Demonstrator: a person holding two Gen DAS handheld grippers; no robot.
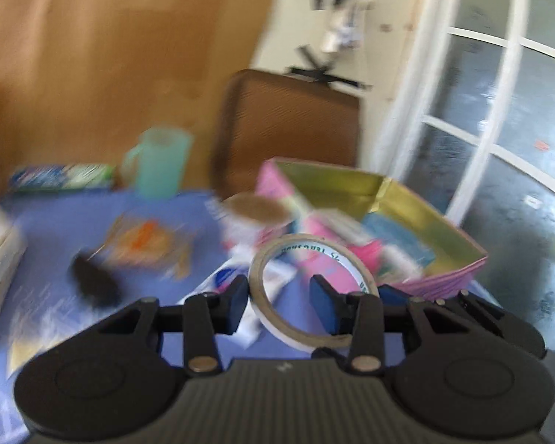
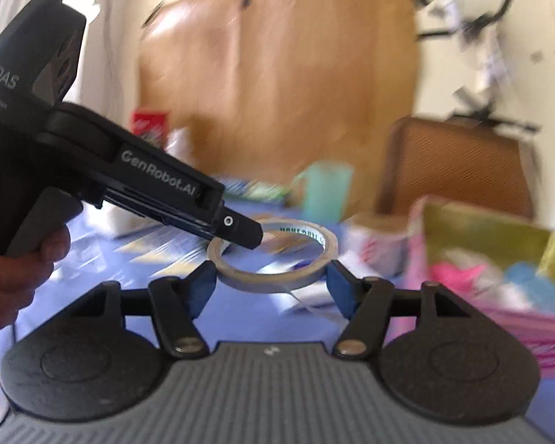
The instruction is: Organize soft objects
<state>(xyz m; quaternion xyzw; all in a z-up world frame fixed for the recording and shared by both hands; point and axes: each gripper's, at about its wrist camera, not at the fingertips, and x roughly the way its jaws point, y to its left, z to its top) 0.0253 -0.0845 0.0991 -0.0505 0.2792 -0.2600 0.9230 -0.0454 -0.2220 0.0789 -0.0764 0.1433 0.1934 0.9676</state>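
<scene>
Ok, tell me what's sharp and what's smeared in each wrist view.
Left wrist view: the ring-shaped roll of beige tape and the black left gripper holding it are fairly crisp; the turquoise plastic mug and pink-and-gold open cardboard box are motion-smeared.
Right wrist view: the right gripper is sharp, the background streaked, with fisheye bending at the edges.

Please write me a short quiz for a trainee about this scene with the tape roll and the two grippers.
1. True or false: the tape roll lies inside the pink box.
2. Which gripper is shut on the roll? A) left gripper B) right gripper C) neither
3. Fill in: the tablecloth is ____ in colour.
Key: 1 false; 2 A; 3 blue.
</scene>
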